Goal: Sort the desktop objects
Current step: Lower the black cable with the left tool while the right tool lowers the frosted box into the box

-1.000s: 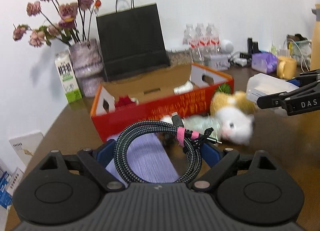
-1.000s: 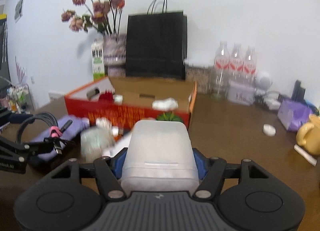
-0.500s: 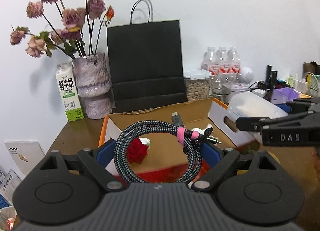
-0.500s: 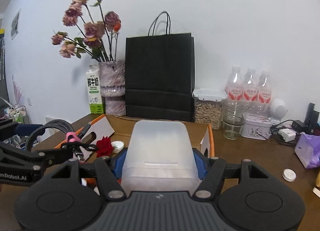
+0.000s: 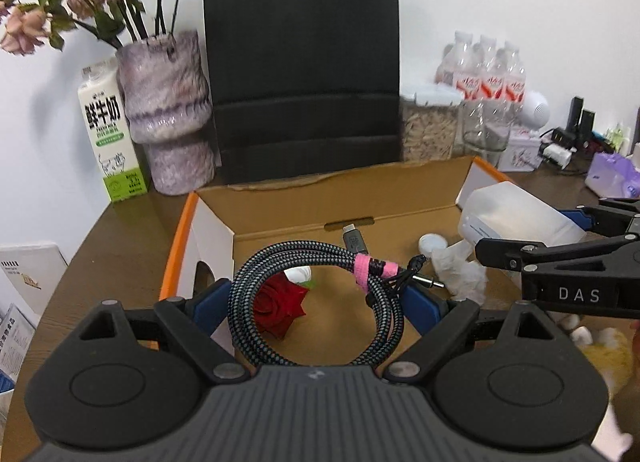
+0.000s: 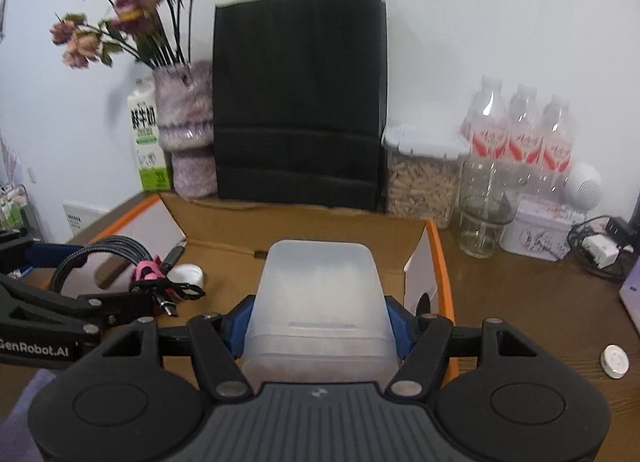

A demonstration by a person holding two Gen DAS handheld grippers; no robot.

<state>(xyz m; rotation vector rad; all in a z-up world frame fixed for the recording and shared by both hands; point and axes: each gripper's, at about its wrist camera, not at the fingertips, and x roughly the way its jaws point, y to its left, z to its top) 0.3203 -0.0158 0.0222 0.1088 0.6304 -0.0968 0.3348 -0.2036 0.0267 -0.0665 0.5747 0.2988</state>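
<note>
My left gripper (image 5: pixel 318 302) is shut on a coiled braided cable (image 5: pixel 256 282) tied with a pink strap, held over the open orange cardboard box (image 5: pixel 180 238). My right gripper (image 6: pixel 320 314) is shut on a frosted white plastic box (image 6: pixel 320 294), held over the right part of the same cardboard box (image 6: pixel 438 258). The plastic box shows at the right in the left wrist view (image 5: pixel 516 218); the cable shows at the left in the right wrist view (image 6: pixel 100 250). Inside the box lie a red rose (image 5: pixel 280 302), a white cap (image 5: pixel 430 240) and crumpled white tissue (image 5: pixel 460 270).
Behind the box stand a black paper bag (image 5: pixel 300 62), a purple vase of dried flowers (image 5: pixel 168 110), a milk carton (image 5: pixel 110 126), a jar of seeds (image 6: pixel 420 178), water bottles (image 6: pixel 520 130) and an empty glass jar (image 6: pixel 484 214). A white cap (image 6: pixel 614 360) lies on the brown table.
Both grippers rose from the table and moved forward over the open cardboard box, still gripping the cable and the plastic box. The plush toy and purple cloth dropped out of view.
</note>
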